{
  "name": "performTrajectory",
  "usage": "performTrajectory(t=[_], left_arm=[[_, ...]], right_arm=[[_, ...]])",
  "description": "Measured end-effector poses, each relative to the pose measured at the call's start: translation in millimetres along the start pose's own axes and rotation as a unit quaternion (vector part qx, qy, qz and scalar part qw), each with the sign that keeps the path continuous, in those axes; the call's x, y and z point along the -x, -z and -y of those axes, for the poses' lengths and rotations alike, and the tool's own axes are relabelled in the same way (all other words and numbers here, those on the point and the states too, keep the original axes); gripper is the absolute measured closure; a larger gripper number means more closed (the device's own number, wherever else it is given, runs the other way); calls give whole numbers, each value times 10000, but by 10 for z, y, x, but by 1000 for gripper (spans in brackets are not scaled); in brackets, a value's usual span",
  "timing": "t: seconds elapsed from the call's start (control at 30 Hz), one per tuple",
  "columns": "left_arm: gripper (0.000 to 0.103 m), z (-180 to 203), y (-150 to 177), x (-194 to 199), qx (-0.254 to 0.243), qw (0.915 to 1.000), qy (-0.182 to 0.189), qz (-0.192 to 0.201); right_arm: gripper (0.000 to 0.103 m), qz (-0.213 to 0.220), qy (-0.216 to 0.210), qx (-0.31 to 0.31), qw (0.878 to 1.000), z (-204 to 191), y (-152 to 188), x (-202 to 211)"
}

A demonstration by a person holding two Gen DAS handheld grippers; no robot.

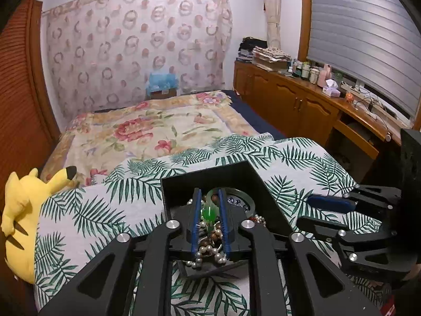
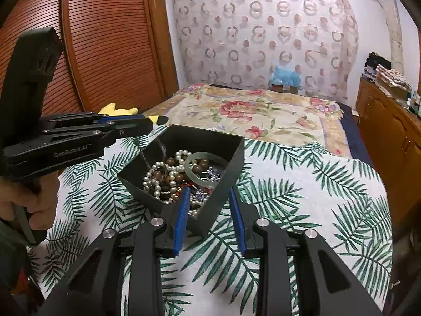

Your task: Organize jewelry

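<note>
The left gripper (image 1: 210, 223), low in frame, pinches a small green bead (image 1: 209, 213) above the black jewelry box (image 1: 208, 176). The right gripper (image 2: 210, 218) straddles the box's near wall, open.

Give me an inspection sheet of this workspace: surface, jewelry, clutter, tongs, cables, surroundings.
Surface: palm-leaf cloth over a bed.
Job's things: black box holding pearls, wooden beads and a pale bangle.
Clutter: yellow plush at the cloth's edge.
Tongs: left tongs apparently shut on a green piece above the box; right tongs open, straddling the box's near corner.
Cables: wires on the cabinet.
Surroundings: floral bedspread, patterned curtain, shutter.
</note>
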State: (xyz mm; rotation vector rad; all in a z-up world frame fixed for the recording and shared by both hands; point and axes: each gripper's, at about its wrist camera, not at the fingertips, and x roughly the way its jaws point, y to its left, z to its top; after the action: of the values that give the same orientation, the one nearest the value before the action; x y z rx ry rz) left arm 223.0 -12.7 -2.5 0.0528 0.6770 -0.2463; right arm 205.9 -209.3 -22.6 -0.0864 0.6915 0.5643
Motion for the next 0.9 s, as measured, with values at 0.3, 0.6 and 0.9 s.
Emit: performTrajectory(t=[0.3,0.6,0.9], left_arm=[[43,-38,179,148,57,9997,-216,57],[12,-15,435,534,170,9984,-474,264],[8,55,622,842,219,9959,-790,388]], right_arm=[[46,318,268,-72,9991,-64,70,263],[10,806,799,-235,9933,-124,143,634],[2,999,1159,-411,9874,-195,265,867]])
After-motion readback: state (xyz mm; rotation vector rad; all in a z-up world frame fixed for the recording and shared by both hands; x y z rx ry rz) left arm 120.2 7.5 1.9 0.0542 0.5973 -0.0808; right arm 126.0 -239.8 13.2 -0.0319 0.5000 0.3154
